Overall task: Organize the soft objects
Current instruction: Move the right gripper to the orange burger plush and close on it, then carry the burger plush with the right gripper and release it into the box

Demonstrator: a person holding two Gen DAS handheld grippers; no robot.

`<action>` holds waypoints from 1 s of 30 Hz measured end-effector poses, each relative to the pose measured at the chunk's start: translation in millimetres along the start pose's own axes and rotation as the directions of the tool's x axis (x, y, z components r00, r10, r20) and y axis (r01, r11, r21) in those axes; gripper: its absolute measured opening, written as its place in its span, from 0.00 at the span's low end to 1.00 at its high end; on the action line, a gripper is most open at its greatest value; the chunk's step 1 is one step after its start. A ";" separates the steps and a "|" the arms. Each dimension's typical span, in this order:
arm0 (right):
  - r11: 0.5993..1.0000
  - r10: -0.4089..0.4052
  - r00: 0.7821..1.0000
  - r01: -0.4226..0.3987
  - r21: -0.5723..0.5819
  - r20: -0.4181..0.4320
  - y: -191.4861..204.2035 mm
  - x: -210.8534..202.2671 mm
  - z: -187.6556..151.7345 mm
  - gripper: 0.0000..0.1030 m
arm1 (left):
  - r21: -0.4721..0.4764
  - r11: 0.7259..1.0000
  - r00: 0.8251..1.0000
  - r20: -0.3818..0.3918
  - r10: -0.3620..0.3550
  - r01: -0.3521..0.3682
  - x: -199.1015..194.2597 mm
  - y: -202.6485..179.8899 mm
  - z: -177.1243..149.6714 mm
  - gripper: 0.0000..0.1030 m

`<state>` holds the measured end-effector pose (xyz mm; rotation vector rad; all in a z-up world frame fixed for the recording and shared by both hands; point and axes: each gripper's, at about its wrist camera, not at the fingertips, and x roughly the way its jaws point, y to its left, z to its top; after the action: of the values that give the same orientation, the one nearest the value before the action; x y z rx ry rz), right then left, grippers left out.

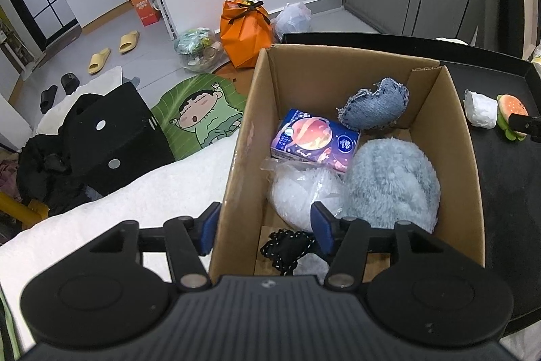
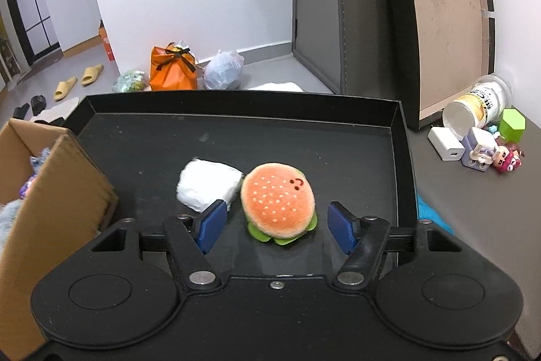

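A plush hamburger [image 2: 279,202] lies on the black tray [image 2: 304,137], between the open fingers of my right gripper [image 2: 277,227]. A white soft wad [image 2: 206,185] lies just left of it, touching the left fingertip. The burger [image 1: 512,117] and wad [image 1: 480,110] also show in the left wrist view. My left gripper [image 1: 265,227] is open and straddles the left wall of the cardboard box [image 1: 243,137]. Inside the box lie a blue fluffy pad [image 1: 389,188], a denim pouch [image 1: 375,105], a tissue pack [image 1: 314,141], a white plastic-wrapped bundle [image 1: 297,195] and a black cord [image 1: 287,247].
A grey side surface to the right holds a toppled cup [image 2: 476,105], a white charger [image 2: 446,148], a green block [image 2: 514,122] and small figures [image 2: 493,154]. A white towel [image 1: 118,219] lies left of the box. Bags [image 1: 247,32] and slippers [image 1: 115,51] are on the floor.
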<state>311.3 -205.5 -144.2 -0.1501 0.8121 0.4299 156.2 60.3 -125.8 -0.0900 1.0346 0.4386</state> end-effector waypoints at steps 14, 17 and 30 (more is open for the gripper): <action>1.000 -0.006 1.000 0.006 0.006 -0.030 0.4 -3.2 -9.0 0.36 | -0.010 1.000 1.000 -0.001 -0.022 0.022 3.0 2.8 -1.0 0.54; 1.000 -0.001 1.000 0.001 0.014 -0.027 4.5 -14.5 -11.6 0.36 | -0.016 0.999 0.999 0.000 -0.032 0.032 3.6 5.5 -3.6 0.54; 0.998 0.061 0.998 -0.061 0.017 0.002 34.4 -57.7 -7.4 0.36 | -0.045 0.994 0.995 0.029 -0.098 0.099 -2.9 19.8 -9.0 0.54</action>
<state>256.5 -194.7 -106.0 -0.1095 0.8203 0.4805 139.9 74.9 -125.3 -0.1757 0.9897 0.3729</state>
